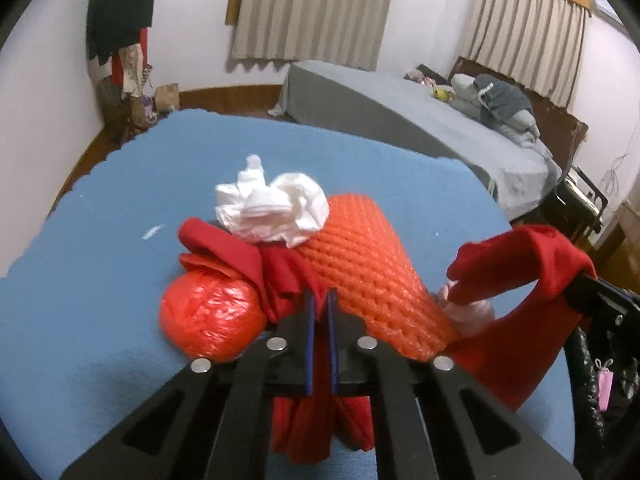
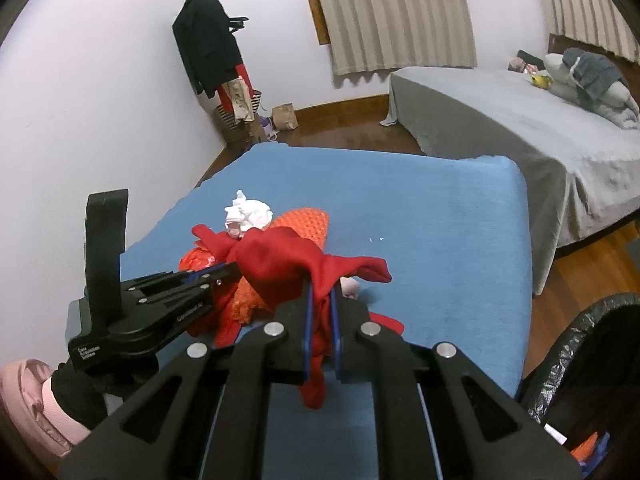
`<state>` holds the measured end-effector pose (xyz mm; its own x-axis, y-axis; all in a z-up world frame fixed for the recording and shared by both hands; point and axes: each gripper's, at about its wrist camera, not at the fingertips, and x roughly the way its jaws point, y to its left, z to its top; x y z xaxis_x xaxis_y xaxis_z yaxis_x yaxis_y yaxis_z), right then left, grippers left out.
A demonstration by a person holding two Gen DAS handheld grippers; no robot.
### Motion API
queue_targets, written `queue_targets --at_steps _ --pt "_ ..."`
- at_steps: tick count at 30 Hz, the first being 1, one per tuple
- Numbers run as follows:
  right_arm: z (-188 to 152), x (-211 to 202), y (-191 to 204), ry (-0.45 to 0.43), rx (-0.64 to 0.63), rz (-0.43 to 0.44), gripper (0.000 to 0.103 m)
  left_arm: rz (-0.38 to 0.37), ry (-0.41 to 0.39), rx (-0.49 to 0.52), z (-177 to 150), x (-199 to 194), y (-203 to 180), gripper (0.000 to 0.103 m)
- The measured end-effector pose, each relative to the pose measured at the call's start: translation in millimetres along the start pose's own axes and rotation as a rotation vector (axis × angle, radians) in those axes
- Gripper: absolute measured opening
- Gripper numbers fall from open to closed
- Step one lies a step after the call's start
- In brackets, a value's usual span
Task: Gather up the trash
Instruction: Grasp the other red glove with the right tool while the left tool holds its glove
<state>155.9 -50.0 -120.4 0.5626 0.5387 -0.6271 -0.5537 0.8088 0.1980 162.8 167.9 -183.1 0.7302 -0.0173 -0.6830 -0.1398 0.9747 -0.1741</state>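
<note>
On the blue table cover (image 1: 100, 280) lies a heap of trash: a crumpled white tissue (image 1: 272, 208), an orange foam net sleeve (image 1: 360, 272), an orange plastic ball (image 1: 212, 320) and a pink scrap (image 1: 468, 312). A red cloth (image 1: 520, 256) runs through the heap. My left gripper (image 1: 321, 296) is shut on a fold of that red cloth. The right gripper (image 2: 321, 290) is shut on another part of the red cloth (image 2: 288, 264), lifted off the table. In the right wrist view the left gripper (image 2: 232, 267) reaches in from the left. The tissue (image 2: 250, 212) and net sleeve (image 2: 304, 220) lie behind it.
A bin lined with a black bag (image 2: 592, 344) stands at the table's right front corner. A grey-covered bed (image 2: 520, 128) is beyond, a coat rack (image 2: 208, 48) in the far corner. A black-gloved hand with a pink sleeve (image 2: 24, 400) holds the left gripper.
</note>
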Motion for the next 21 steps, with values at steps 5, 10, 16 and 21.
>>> queue_targets --at_steps 5,10,16,21 --pt "5 -5 7 -0.017 -0.016 0.017 0.007 0.003 -0.082 -0.003 6 -30 1 0.005" --pt "15 -18 13 -0.051 -0.034 0.034 0.007 -0.007 -0.151 -0.002 16 -64 1 0.005" --pt "24 -34 20 -0.091 -0.052 0.052 0.007 -0.024 -0.206 0.002 25 -96 -5 0.005" --pt "30 -50 23 -0.121 -0.056 0.064 0.007 -0.039 -0.229 0.016 30 -111 -15 0.005"
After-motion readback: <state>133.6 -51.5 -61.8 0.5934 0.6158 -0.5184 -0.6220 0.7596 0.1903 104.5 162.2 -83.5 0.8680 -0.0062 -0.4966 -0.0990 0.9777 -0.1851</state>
